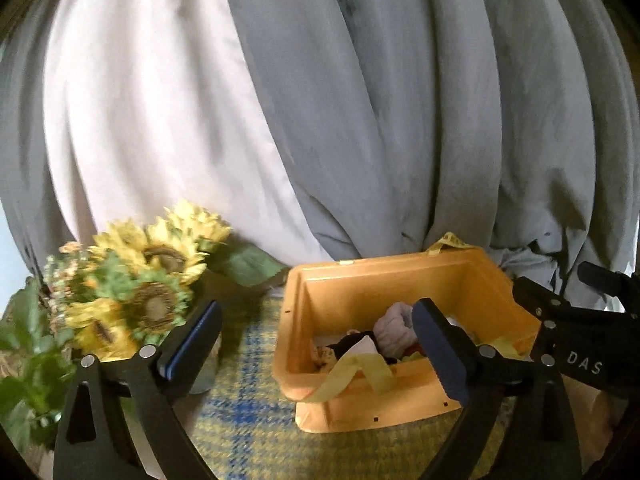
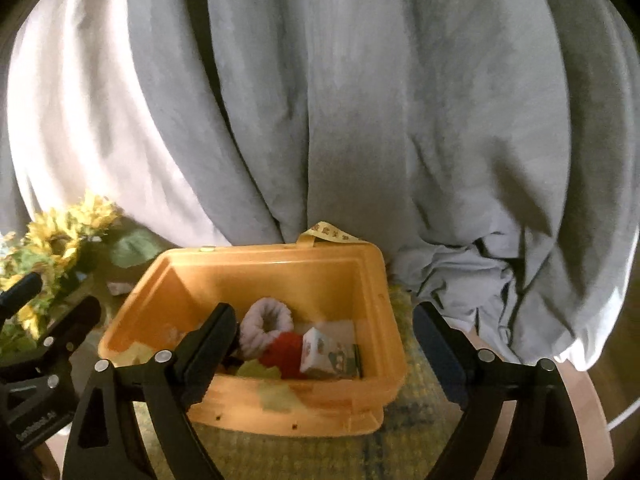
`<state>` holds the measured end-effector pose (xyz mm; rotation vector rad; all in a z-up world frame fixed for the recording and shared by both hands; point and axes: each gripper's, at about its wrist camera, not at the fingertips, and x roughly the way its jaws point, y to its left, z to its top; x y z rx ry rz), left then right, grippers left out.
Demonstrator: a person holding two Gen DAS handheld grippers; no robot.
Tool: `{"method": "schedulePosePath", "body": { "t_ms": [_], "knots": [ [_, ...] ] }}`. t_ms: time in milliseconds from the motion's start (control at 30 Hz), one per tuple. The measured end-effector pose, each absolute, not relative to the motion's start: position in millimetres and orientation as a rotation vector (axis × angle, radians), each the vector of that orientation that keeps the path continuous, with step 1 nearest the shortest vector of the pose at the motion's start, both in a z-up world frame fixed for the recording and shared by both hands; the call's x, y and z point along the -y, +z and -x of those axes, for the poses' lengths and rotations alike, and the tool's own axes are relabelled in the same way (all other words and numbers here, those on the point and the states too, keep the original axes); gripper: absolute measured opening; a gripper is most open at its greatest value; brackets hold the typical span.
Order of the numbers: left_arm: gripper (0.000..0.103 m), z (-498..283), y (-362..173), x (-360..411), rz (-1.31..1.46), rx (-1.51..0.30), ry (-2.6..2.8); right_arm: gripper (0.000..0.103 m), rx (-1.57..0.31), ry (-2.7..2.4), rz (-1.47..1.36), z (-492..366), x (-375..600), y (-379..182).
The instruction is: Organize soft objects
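Both hand-held grippers, left [image 1: 316,344] and right [image 2: 324,344], spread, empty. Small carton [image 2: 326,354] in bin [image 2: 280,276] shows only in right view.

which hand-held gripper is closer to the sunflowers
Left. The left hand-held gripper has the sunflowers right beside its left finger; the right hand-held gripper is over the orange box, sunflowers farther off.

Both wrist views look forward, low and close, toward the curtain [image 1: 360,120] — sharing the yellow bin [image 1: 320,300], left view offset toward the sunflowers [image 1: 152,264].
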<state>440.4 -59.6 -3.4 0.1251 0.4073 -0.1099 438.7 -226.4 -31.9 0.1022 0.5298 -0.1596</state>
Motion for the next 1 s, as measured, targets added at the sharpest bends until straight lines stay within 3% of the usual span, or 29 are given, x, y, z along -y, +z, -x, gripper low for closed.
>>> {"method": "schedulePosePath", "body": {
  "t_ms": [133,1000],
  "knots": [
    [0.103,-410,7,52,-0.128,-0.365,-0.092,0.097,-0.498,-0.177,-0.100,-409,221,-21],
    [0.103,-221,24,26,-0.138,-0.276,-0.170,0.099,-0.395,-0.266,-0.126,-210,187,5]
  ]
}}
